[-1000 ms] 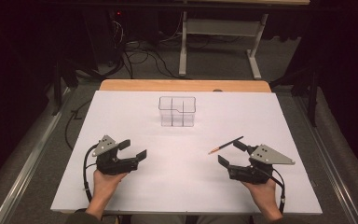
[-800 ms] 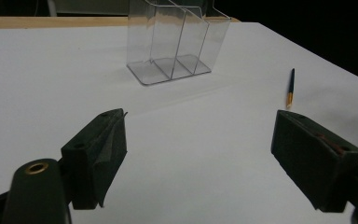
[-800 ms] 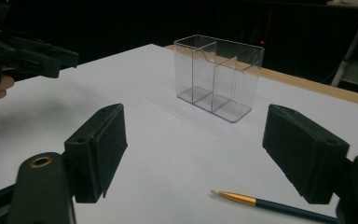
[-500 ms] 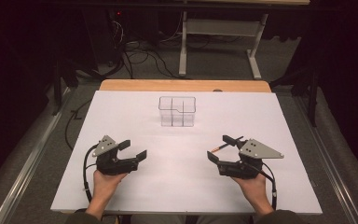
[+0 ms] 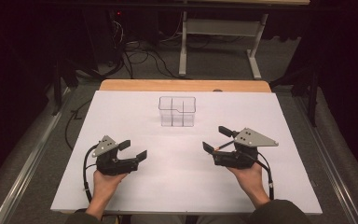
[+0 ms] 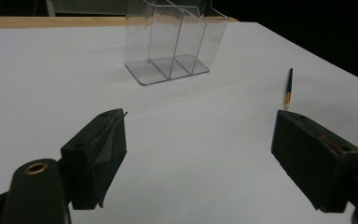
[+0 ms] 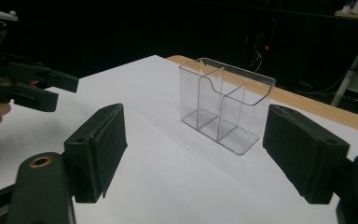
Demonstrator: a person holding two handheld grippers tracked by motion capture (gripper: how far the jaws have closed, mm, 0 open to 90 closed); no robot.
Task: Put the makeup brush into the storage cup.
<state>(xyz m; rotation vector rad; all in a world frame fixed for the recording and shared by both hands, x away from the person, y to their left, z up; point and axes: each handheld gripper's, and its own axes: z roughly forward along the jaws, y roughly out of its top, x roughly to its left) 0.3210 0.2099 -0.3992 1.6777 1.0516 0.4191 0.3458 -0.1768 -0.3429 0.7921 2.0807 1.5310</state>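
High view puts the pencil (image 5: pixel 223 146) right of the centre of the frame, but it is hard to make out there: only a short orange and dark piece shows between the two black jaws of the right hand-held gripper (image 5: pixel 218 139), and the rest is covered by the gripper body. The jaws stand apart on both sides of it, so this gripper is released; I cannot tell if a jaw touches the pencil.

Left gripper view shows the pencil (image 6: pixel 288 87) much more clearly, at the right of the frame, as a thin dark stick with an orange end lying flat on the white surface (image 6: pixel 51 74). In the same view the jaws of the left hand-held gripper (image 6: pixel 223 156) are wide apart, with bare white surface between them, so it is released too. In the high view this gripper (image 5: pixel 133 150) sits in the lower left part, held by a hand (image 5: pixel 105 179) whose forearm is cut off by the bottom edge.

Right gripper view looks past its own spread jaws at the clear plastic organizer (image 7: pixel 226 103), which stands upright in the centre with three compartments; its walls are transparent and hard to follow. The left hand-held gripper appears at the upper left edge, partly cut off. In the high view the organizer (image 5: pixel 177 111) stands above the centre, well apart from both grippers.
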